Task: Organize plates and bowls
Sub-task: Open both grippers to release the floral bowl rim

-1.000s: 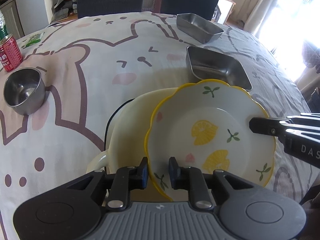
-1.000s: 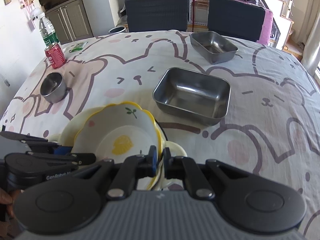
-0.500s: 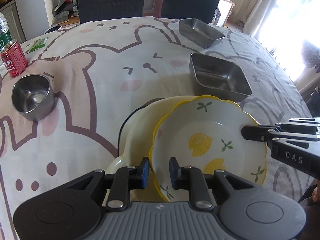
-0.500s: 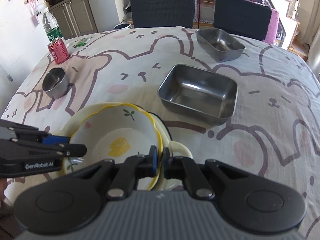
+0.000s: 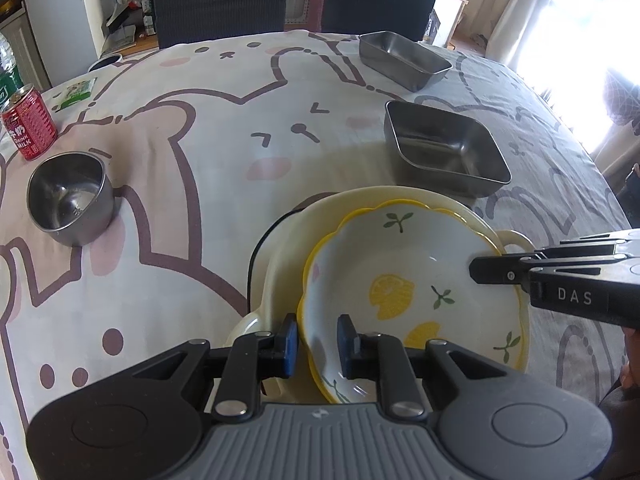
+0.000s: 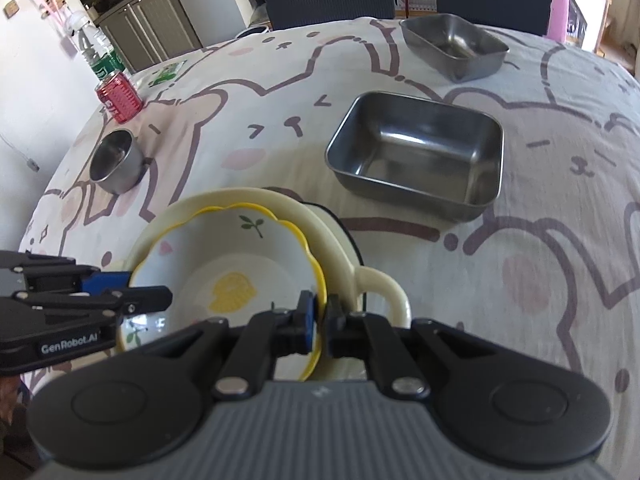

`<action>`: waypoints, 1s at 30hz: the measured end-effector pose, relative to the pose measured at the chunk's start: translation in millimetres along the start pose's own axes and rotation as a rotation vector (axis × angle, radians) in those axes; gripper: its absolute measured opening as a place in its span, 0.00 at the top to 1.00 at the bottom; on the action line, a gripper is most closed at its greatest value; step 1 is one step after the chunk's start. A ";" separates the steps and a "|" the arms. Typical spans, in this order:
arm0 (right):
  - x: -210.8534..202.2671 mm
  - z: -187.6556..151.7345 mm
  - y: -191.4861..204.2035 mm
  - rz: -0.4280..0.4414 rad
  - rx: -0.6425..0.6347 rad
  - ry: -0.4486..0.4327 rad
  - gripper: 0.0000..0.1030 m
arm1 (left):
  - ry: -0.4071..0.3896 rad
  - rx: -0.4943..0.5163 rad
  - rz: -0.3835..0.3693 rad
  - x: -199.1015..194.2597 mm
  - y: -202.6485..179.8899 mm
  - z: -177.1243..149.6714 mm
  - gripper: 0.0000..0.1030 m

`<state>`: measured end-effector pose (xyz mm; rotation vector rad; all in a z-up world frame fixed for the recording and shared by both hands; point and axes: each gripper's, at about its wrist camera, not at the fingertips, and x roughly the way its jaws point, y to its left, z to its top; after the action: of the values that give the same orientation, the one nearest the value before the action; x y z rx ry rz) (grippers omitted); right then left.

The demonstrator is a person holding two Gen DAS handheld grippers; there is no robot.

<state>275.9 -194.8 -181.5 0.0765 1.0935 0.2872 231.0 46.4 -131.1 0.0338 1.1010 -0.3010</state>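
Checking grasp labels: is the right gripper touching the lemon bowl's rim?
Touching. The right wrist view shows the right gripper pads closed on the yellow rim of the lemon bowl.

Bear-print table [image 5: 224, 92] carries cream dish [image 5: 280, 256], steel trays, cup, can.

From my left claw [image 5: 317, 338] I look down on the white scalloped bowl with yellow rim and lemon print [image 5: 412, 292]. Its near rim passes between my two blue pads, which stand at both sides of it. The bowl sits tilted inside a larger cream-coloured dish with side handles [image 5: 288, 256]. The right claw [image 5: 486, 270] comes in from the right and closes on the far rim of the bowl. On the counter [image 5: 192, 168] with the cartoon tablecloth I see a round steel cup [image 5: 68, 200], a red drink can [image 5: 30, 126] and two rectangular steel trays [image 5: 444, 152] [image 5: 404, 58].
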 end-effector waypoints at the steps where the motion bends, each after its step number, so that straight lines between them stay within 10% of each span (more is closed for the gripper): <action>1: 0.5 0.2 -0.5 0.003 0.001 0.002 0.93 | 0.000 0.000 0.000 -0.1 0.0 0.1 0.79; 30: -24.8 0.3 -9.6 0.012 -0.020 0.008 0.76 | 0.031 -0.019 -0.014 -5.6 3.5 -3.4 0.80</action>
<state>267.5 -210.6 -161.9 0.0638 1.0985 0.3101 226.7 51.7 -128.2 0.0139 1.1352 -0.3029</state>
